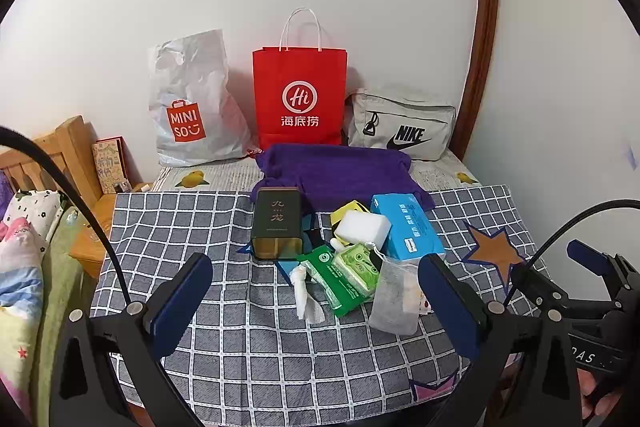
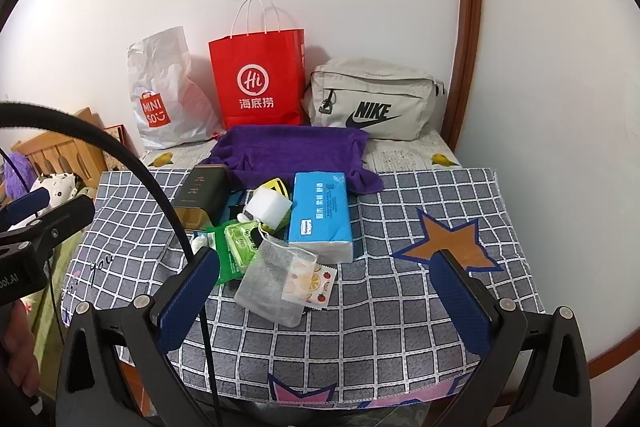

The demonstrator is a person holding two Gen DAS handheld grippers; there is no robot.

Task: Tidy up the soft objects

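A pile lies on the checked cloth (image 1: 192,227): a purple towel (image 1: 340,171), a blue tissue pack (image 1: 408,227), a white sponge (image 1: 362,227), green wipe packs (image 1: 344,275), a mesh pouch (image 1: 394,297), a crumpled white tissue (image 1: 306,297) and a dark tin (image 1: 276,223). The same towel (image 2: 288,151), tissue pack (image 2: 320,211), sponge (image 2: 268,207) and pouch (image 2: 276,279) show in the right wrist view. My left gripper (image 1: 316,301) is open and empty, just short of the pile. My right gripper (image 2: 324,297) is open and empty, near the pouch.
Three bags stand against the back wall: a white Miniso plastic bag (image 1: 192,107), a red paper bag (image 1: 300,95) and a grey Nike bag (image 1: 404,127). A wooden headboard (image 1: 60,155) and bedding (image 1: 24,267) lie at the left. A wooden door frame (image 1: 484,27) rises at the right.
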